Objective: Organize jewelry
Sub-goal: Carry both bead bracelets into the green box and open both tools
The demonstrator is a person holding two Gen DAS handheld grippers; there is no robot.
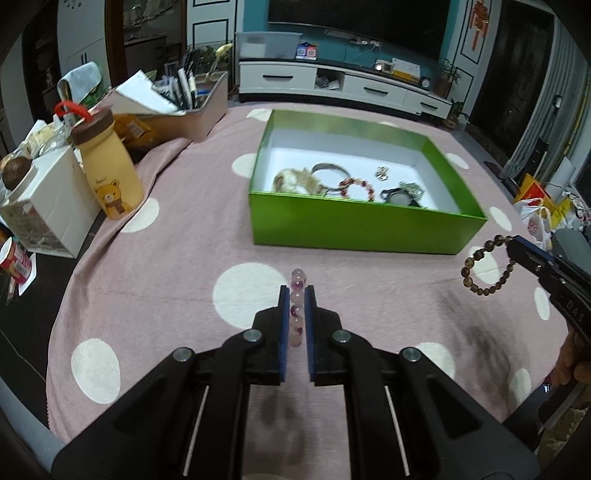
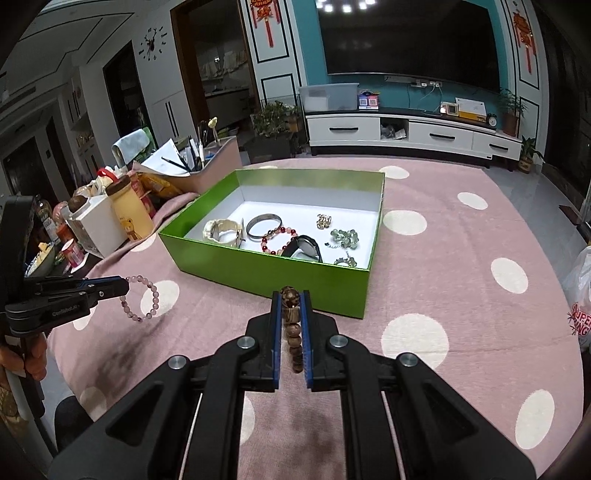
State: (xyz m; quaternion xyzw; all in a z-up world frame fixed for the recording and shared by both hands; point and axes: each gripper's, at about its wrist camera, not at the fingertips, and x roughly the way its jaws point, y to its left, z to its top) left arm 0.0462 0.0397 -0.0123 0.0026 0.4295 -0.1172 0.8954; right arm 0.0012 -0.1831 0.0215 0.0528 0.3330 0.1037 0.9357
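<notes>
You are working in a home living room. A large dark television (image 2: 410, 37) is hanging on a teal wall above a long white media cabinet (image 2: 413, 134), with red Chinese knot decorations (image 2: 262, 14) hanging beside it. A deer-shaped wall clock (image 2: 152, 43) and potted plants (image 2: 271, 120) are showing nearby. You are facing a table under a pink polka-dot cloth (image 1: 166, 229), with a bear-printed bottle (image 1: 109, 170) and snack packets crowding its left edge.

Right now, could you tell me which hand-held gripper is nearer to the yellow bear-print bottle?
Left. The left hand-held gripper, holding the pink bead bracelet, is on the yellow bear-print bottle's side; the right hand-held gripper, holding the brown bead bracelet, is across the table.
</notes>
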